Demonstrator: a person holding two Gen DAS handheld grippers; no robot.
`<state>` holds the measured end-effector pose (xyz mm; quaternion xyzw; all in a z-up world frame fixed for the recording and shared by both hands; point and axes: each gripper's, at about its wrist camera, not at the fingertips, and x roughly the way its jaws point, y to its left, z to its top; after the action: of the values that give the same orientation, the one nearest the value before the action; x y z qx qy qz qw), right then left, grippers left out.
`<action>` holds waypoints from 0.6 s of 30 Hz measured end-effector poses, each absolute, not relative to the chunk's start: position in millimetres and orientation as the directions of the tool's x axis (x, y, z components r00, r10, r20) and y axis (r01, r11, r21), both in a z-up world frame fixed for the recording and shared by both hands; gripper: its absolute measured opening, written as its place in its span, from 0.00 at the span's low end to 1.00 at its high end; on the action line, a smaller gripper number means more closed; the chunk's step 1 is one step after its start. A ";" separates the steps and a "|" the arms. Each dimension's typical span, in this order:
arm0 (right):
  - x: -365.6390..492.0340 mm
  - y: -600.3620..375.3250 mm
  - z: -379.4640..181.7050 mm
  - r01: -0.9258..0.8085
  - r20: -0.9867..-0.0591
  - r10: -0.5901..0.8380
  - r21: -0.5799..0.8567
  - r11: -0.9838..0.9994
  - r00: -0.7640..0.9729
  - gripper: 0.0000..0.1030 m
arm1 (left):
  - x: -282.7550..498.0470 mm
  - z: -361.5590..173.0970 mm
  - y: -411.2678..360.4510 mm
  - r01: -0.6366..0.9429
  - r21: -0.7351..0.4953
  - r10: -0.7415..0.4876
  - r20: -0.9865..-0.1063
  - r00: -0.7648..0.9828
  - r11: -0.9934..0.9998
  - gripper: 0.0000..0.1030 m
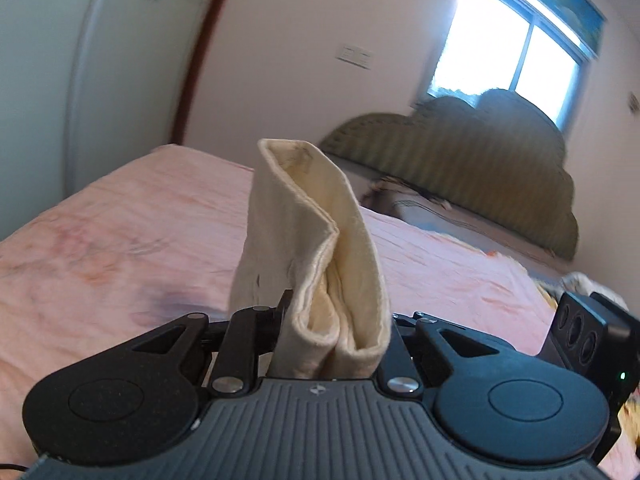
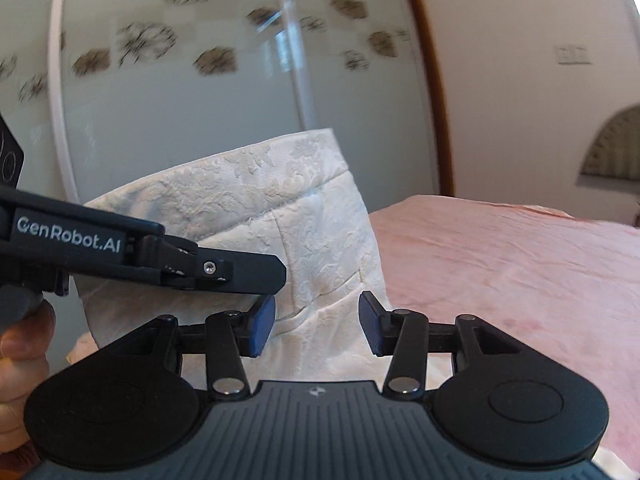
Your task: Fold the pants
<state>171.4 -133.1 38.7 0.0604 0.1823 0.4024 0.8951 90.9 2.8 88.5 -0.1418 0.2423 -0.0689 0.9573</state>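
One bed (image 1: 120,216), pink sheet, fills the lower half of both views. One padded headboard (image 1: 480,168) at the far end, under one bright window (image 1: 516,52). One frosted wardrobe door (image 2: 180,120) with leaf prints behind the bed, brown frame beside it. One wall switch plate (image 1: 354,56).

One pair of cream pants (image 2: 280,208), embossed floral weave, lifted off the bed and hanging between the two claws. Waistband edge and a seam show in the right wrist view; a bunched, doubled fold of the same cloth stands up in the left wrist view.

Two claws:
- left claw (image 1: 334,320): clenched on the pants, fabric packed between the fingers, pads hidden by cloth. From the right wrist view it comes in from the left edge with its tip against the cloth.
- right claw (image 2: 316,328): jaws part-way apart, both blue pads (image 2: 262,330) visible, pants sitting in the gap. Left pad is at the cloth edge, right pad looks clear of it, so reads as released, not pinching.

One hand (image 2: 20,344) at the left edge of the right wrist view, under the left claw body.
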 end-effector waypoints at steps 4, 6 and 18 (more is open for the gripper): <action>153.8 -191.7 35.1 -0.626 -0.274 0.691 0.293 0.722 0.669 0.44 | 97.4 84.2 -58.0 0.171 -0.265 -0.279 -0.455 0.846 0.949 0.17; 149.5 -215.6 29.1 -0.591 -0.287 0.658 0.292 0.752 0.696 0.44 | 99.9 76.8 -89.2 0.222 -0.243 -0.314 -0.463 0.829 0.944 0.19; 118.3 -311.8 -8.6 -0.457 -0.389 0.521 0.250 0.853 0.760 0.44 | 100.4 19.5 -208.4 0.423 -0.154 -0.436 -0.531 0.727 0.893 0.25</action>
<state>118.3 -311.8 -8.6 0.0700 0.2277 0.2615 0.9354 100.4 -208.4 19.5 -0.0112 0.2887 -0.2309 0.9291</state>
